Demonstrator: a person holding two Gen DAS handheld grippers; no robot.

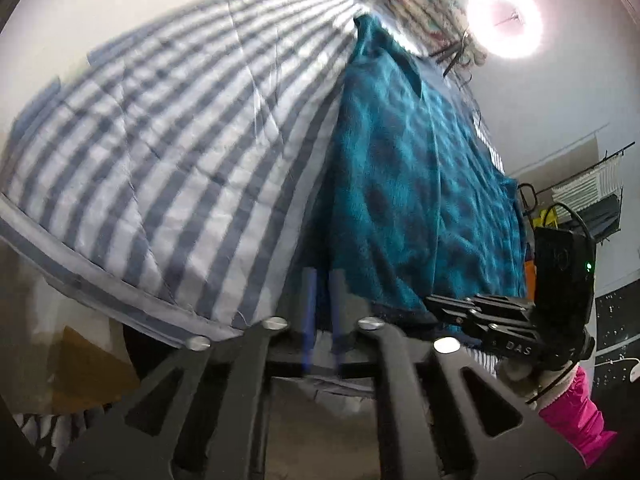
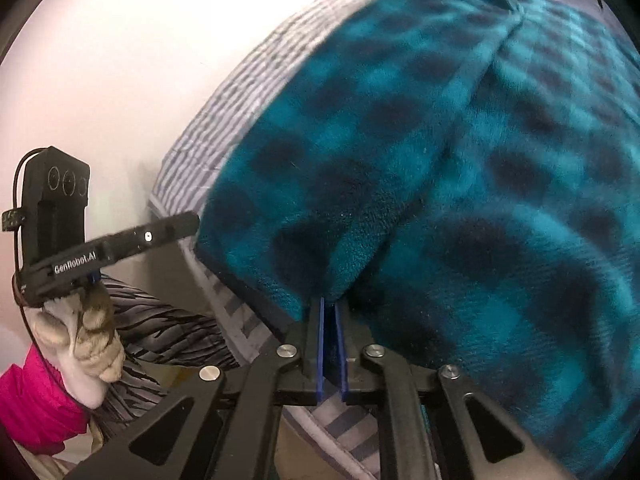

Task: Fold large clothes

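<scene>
Spread flat on the striped bed (image 1: 168, 128): the teal fleece garment (image 1: 420, 184), long way running straight ahead. Right gripper (image 2: 329, 312) pinching its near edge. Left gripper (image 1: 322, 292) pressed almost together at the same edge; grip unclear.

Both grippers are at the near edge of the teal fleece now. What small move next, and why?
Probably lift both together and carry the edge toward the far side. The right gripper is shut on a fold of the teal fleece, and the left gripper looks shut at the same hem, though blurred. The fleece lies spread over the striped quilt, ready to be doubled over.
</scene>
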